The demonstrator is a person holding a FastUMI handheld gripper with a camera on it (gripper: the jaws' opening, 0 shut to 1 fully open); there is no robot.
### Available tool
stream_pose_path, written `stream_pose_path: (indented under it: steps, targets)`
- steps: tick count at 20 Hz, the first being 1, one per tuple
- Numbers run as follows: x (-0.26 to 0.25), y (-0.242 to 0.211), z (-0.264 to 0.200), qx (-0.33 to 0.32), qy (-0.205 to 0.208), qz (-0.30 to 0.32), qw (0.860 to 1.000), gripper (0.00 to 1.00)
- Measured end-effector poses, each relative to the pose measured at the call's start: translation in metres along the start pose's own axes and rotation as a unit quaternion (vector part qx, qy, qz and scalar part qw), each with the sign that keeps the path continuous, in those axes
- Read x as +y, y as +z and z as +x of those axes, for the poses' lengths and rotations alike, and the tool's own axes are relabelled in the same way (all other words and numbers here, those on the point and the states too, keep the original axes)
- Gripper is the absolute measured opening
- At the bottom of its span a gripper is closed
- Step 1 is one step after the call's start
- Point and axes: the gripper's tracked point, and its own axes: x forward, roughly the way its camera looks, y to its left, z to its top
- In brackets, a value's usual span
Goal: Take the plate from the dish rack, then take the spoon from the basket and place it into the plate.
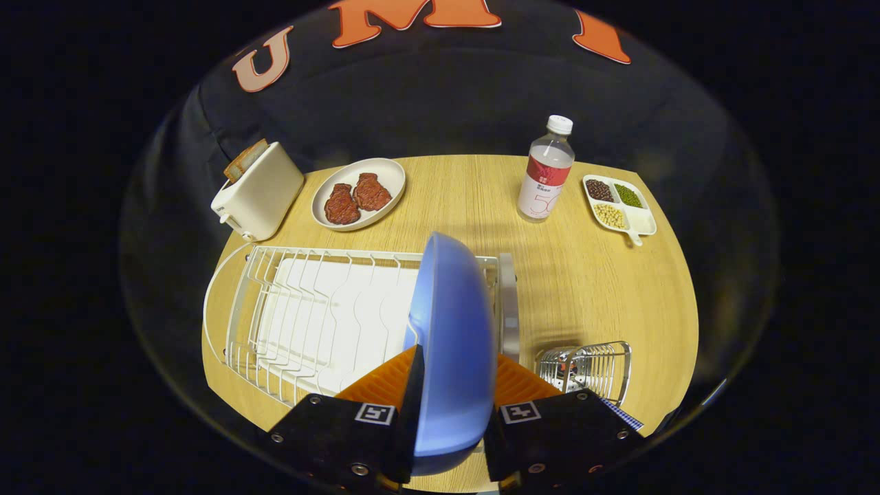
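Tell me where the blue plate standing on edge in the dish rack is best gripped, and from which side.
Grip the blue plate at its near rim, coming from the rack's near end, one finger on each face. It stands on edge in the white wire dish rack, so only its thin edge faces the gripper. The fingers already sit that way, apparently pressing both faces.

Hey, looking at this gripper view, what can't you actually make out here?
- Spoon: the wire basket sits beyond the jaws, its contents too small and barred to identify.
- Blue plate, held on edge between the jaws: its lower rim is hidden.
- Dish rack: its right end hides behind the plate.
- Bottle: label too small.
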Motion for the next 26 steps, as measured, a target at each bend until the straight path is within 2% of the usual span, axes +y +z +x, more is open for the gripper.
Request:
stream_pose_path:
  steps: [2, 4, 12, 16, 19, 26]
  targets:
    - [-0.005, 0.010, -0.011, -0.016, -0.012, 0.010, 1.000, 0.39]
    - [-0.019, 0.018, -0.017, -0.028, -0.043, 0.004, 0.999, 0.38]
    - [-0.027, 0.030, -0.036, -0.054, -0.061, -0.008, 0.997, 0.31]
    - [-0.020, 0.033, -0.035, -0.049, -0.096, -0.059, 0.992, 0.30]
    - [-0.020, 0.041, -0.032, -0.050, -0.142, -0.097, 0.984, 0.26]
    - [-0.007, 0.055, -0.047, -0.062, -0.190, -0.163, 0.966, 0.21]
